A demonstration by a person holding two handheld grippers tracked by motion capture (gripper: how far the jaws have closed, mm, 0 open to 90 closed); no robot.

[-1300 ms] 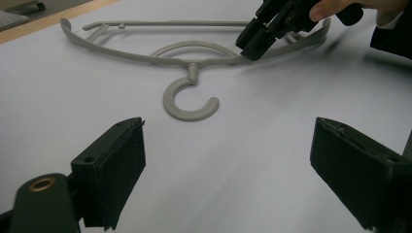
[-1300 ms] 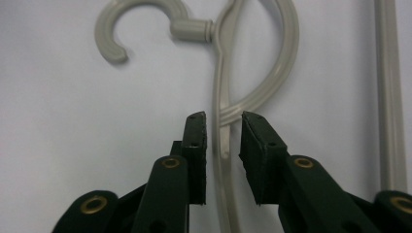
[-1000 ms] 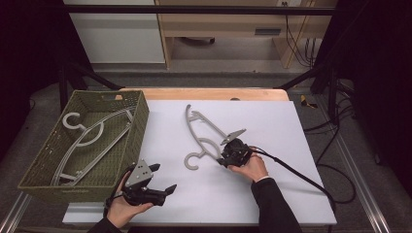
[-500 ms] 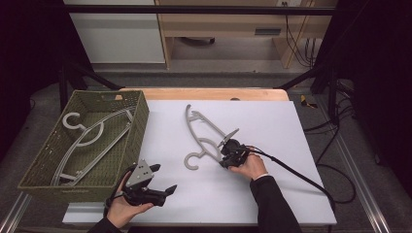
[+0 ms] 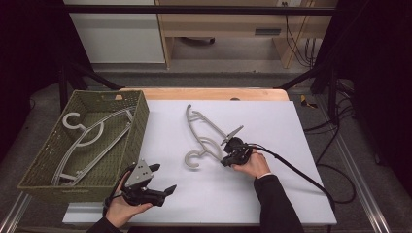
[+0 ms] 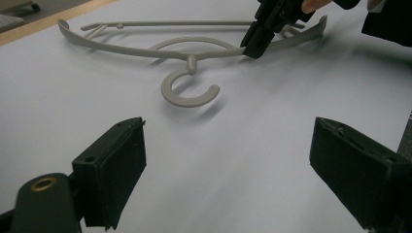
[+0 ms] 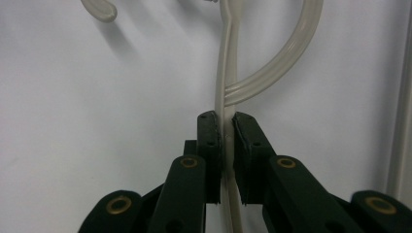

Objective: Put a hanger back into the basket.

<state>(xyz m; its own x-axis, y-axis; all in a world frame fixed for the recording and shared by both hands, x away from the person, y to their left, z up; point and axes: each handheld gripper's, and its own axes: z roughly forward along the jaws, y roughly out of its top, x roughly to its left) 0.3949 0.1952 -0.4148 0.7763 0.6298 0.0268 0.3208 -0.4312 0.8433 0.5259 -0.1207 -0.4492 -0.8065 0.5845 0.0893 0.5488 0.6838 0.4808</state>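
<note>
Right gripper view, hanger (image 7: pixel 228 82) arm between closed jaws, pads pressing

Grey floor (image 5: pixel 252 77) across upper middle of frame. White cabinet panel (image 5: pixel 114 31) upper left, pale wooden shelf unit (image 5: pixel 223 29) top centre. Black cables (image 5: pixel 296 46) upper right. Dark black surrounds (image 5: pixel 379 73) both sides; dim light.
</note>
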